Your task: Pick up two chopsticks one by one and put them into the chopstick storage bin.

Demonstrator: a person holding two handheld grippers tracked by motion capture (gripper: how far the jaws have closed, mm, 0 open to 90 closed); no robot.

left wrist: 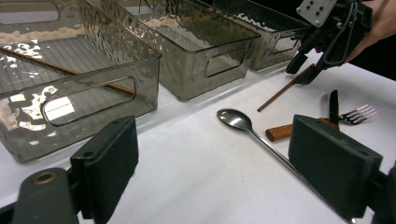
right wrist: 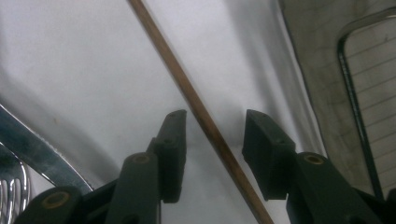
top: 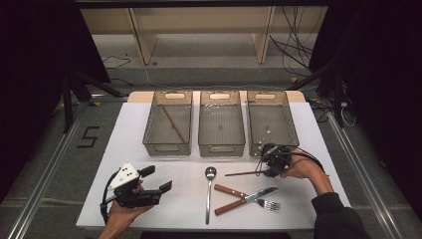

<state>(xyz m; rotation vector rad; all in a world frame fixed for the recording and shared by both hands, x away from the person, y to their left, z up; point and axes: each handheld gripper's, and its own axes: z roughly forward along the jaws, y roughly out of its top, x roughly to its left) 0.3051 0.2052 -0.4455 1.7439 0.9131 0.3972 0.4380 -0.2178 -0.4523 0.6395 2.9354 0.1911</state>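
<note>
1. We see the right hand-held gripper [top: 268, 167] lowered over the thin brown wooden chopstick [right wrist: 198, 109], which lies flat on the white bench [top: 164, 199] just in front of the right-hand clear plastic bin [top: 272, 119].
2. Its jaws straddle the stick with gaps on both sides, not yet clamped; we judge that centring before closing prevents rolling.
3. The left hand-held gripper [top: 154, 191] rests released and empty, apart.
</note>
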